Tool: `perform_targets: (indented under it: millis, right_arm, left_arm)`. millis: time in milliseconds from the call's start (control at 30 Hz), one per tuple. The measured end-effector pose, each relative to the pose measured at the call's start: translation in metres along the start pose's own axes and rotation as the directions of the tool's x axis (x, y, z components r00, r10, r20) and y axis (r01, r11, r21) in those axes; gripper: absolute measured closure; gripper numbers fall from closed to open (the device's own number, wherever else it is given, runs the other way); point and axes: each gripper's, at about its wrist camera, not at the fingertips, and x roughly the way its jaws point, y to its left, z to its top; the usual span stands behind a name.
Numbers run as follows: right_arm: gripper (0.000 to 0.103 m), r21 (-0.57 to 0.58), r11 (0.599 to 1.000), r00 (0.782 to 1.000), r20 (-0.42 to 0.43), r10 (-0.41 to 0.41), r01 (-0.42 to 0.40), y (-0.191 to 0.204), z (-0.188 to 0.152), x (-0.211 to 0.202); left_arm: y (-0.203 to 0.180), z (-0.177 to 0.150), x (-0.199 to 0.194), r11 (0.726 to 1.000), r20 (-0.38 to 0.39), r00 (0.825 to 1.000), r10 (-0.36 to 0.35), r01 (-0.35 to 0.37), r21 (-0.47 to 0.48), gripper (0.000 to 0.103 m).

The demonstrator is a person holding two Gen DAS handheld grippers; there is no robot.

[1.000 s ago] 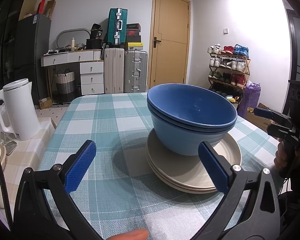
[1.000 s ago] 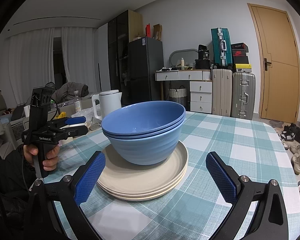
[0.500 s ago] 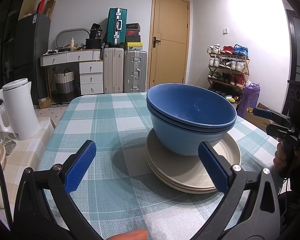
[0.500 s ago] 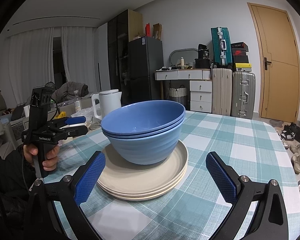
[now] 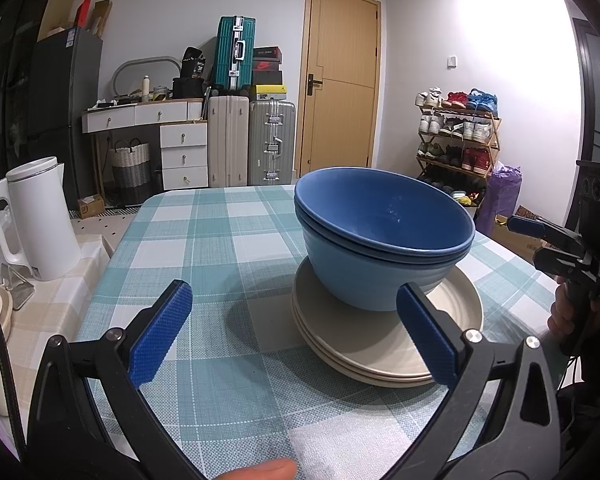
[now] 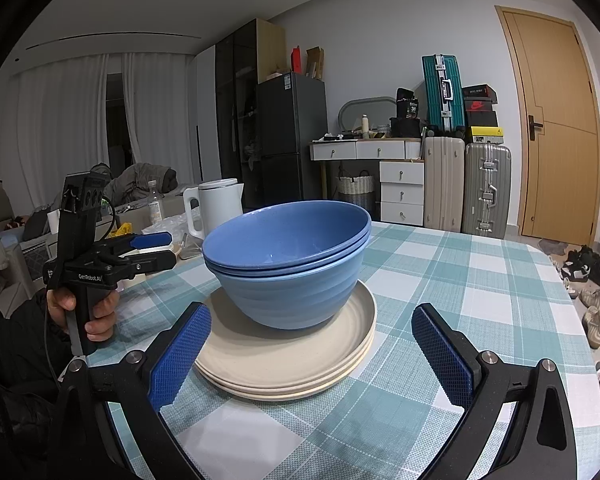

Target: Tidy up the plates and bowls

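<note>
both wrist views sit low and close to the table (image 5: 220, 248), facing the bowls (image 5: 384, 236) from opposite sides.

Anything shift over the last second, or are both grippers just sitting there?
Nothing visibly changed. The left gripper and right gripper hover open on either side of the stack, holding nothing. The blue bowls sit nested on the cream plates, and the white kettle is where it was.
</note>
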Motion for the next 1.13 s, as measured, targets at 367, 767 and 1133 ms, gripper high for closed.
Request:
perform_targets:
  millis: [367, 767, 1133]
  right_arm:
    - [0.001, -0.002, 1.0, 1.0, 0.001, -0.001, 0.001, -0.0002, 0.0001, -0.0004]
    - [0.001, -0.002, 1.0, 1.0, 0.0, -0.001, 0.001, -0.0002, -0.0002, -0.0003]
    - [0.001, -0.004, 1.0, 1.0, 0.001, -0.002, 0.002, -0.0001, -0.0003, -0.0007]
  left_arm:
    - [-0.0007, 0.0007, 0.0, 1.0, 0.001, 1.0, 0.0, 0.0, 0.0, 0.001]
    - [0.0005, 0.0004, 0.0004, 1.0, -0.003, 1.0, 0.003, -0.003, -0.002, 0.001]
    - [0.0025, -0.0001, -0.0019, 1.0, -0.001, 1.0, 0.001, -0.001, 0.002, 0.001]
